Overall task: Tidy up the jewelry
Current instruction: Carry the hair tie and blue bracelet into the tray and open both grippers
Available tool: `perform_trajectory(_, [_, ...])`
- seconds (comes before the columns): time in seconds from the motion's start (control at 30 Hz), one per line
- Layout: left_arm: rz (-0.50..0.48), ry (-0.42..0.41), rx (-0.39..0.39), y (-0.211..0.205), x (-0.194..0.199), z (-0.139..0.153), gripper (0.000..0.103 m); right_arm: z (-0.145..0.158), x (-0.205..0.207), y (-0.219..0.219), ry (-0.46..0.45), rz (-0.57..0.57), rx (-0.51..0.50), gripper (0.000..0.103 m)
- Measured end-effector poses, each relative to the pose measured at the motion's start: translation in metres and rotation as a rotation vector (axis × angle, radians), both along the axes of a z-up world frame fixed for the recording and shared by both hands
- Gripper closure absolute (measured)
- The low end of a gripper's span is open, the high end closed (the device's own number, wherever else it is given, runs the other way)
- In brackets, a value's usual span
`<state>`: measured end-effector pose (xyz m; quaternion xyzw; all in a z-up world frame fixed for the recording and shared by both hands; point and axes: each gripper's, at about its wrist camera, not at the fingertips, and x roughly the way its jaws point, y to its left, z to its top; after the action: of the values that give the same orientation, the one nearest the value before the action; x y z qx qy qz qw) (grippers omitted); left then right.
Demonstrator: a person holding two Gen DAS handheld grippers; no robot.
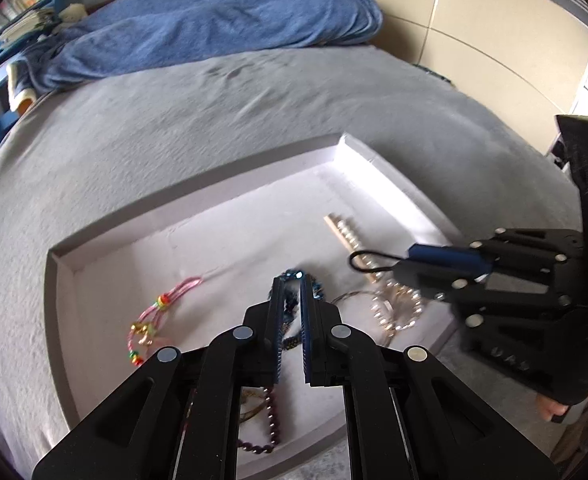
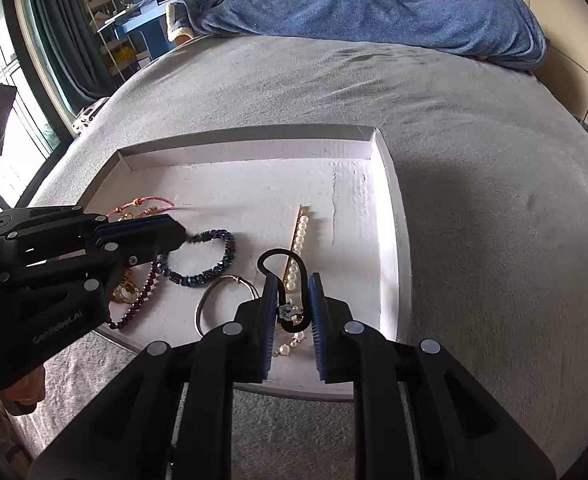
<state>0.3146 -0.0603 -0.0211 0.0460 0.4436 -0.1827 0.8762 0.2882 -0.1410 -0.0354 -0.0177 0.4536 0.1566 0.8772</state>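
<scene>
Pinching the blue beaded bracelet (image 2: 210,256) by its near-left end, the left gripper (image 1: 292,280) is clamped; the right gripper (image 2: 292,280) holds the black hair tie (image 2: 280,264), loop pointing away.

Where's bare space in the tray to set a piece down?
Free: the tray floor along the far wall, beyond the pink cord bracelet and pearl bar clip, plus the strip between clip and right wall. Crowded: the near half, with the blue beaded bracelet, silver hoop and dark beads.

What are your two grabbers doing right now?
Left gripper shut on blue bracelet. Right gripper shut on black hair tie. Both over white tray. Pearl clip underneath.
</scene>
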Motion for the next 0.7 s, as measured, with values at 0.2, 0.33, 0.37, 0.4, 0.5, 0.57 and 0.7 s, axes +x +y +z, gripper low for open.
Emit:
perform_trajectory(0.2, [0.032, -0.050, -0.002, 0.009, -0.007, 0.012, 0.052, 0.006, -0.002, -0.004, -0.009, -0.003, 0.020, 0.084])
perform_trajectory(0.33, [0.039, -0.098, -0.005, 0.013, -0.014, 0.026, 0.032, 0.015, -0.006, -0.014, -0.036, -0.020, 0.048, 0.072])
perform_trajectory(0.37, [0.040, -0.106, -0.005, 0.014, -0.016, 0.029, 0.030, 0.018, -0.006, -0.016, -0.044, -0.025, 0.051, 0.072])
perform_trajectory(0.4, [0.045, -0.116, -0.004, 0.015, -0.018, 0.032, 0.028, 0.020, -0.007, -0.019, -0.054, -0.031, 0.054, 0.071])
perform_trajectory(0.5, [0.061, -0.133, -0.012, 0.020, -0.022, 0.040, 0.025, 0.028, -0.008, -0.031, -0.077, -0.069, 0.080, 0.061])
perform_trajectory(0.57, [0.071, -0.142, -0.022, 0.025, -0.025, 0.045, 0.024, 0.033, -0.009, -0.037, -0.090, -0.089, 0.094, 0.056])
perform_trajectory(0.7, [0.092, -0.160, -0.032, 0.037, -0.035, 0.055, 0.022, 0.040, -0.013, -0.045, -0.110, -0.105, 0.108, 0.046])
